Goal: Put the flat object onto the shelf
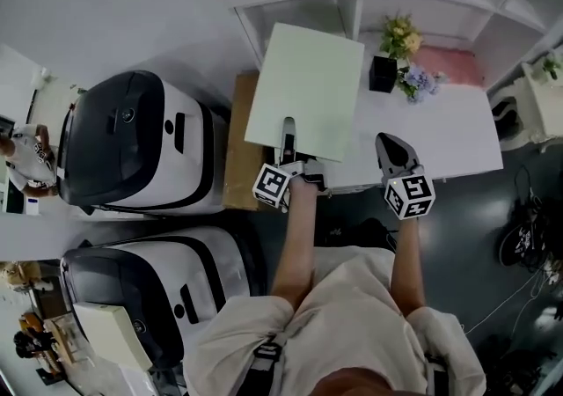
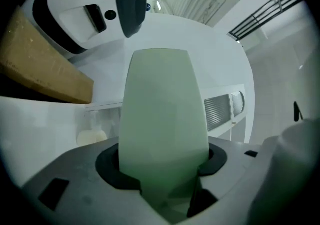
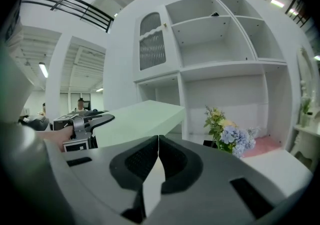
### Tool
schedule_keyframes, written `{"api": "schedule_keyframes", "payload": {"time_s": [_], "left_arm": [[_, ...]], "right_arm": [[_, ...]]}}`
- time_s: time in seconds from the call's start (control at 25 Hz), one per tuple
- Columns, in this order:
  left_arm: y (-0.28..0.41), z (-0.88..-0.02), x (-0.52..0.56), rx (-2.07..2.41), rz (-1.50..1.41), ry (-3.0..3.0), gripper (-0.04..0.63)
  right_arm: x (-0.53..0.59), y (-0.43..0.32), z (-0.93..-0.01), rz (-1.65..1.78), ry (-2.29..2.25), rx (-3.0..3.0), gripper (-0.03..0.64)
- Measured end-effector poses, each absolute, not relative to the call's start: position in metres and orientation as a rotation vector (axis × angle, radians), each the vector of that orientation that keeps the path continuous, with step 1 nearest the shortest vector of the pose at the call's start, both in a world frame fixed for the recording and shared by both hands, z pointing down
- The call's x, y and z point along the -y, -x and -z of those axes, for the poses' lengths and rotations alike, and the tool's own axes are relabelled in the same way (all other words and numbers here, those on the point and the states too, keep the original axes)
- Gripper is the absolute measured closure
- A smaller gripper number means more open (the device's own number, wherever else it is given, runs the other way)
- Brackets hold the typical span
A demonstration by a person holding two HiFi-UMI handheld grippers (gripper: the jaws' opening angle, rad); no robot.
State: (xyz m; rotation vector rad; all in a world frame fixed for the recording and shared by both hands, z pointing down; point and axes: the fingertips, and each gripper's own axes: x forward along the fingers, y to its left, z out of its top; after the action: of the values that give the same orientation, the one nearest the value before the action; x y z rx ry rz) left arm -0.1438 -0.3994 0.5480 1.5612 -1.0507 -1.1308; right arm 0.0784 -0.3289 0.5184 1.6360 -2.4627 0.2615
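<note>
Both your forearms are reaching forward from the body, bare and close to parallel, the left a little ahead.

- Your left gripper [image 1: 288, 132] is pinching the near edge of the pale green board [image 1: 306, 91]. In the left gripper view the jaws are clamping the board [image 2: 165, 114] between them.
- The board is lying roughly flat in the air, out over the left end of the white table [image 1: 449, 135]. Its far edge is pointing at the white shelf unit [image 1: 299, 11], short of the openings.
- Your right gripper [image 1: 391, 146] is hovering over the table's near edge, well right of the board. Its jaws are pressed together with nothing between them [image 3: 157, 155].
- A flower pot [image 1: 384, 73] is standing on the table just right of the board.
</note>
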Motion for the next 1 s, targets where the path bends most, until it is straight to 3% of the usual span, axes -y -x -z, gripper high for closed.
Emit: {"api": "schedule_keyframes", "payload": {"time_s": [0.64, 1.0], "left_arm": [[0.14, -0.574, 0.405, 1.098, 1.217, -1.297, 0.334], [0.125, -0.573, 0.42, 1.147, 1.24, -1.255, 0.334]], "right_arm": [[0.319, -0.021, -0.524, -0.216, -1.293, 2.561, 0.548], [0.332, -0.026, -0.524, -0.225, -1.146, 2.652, 0.549]]}}
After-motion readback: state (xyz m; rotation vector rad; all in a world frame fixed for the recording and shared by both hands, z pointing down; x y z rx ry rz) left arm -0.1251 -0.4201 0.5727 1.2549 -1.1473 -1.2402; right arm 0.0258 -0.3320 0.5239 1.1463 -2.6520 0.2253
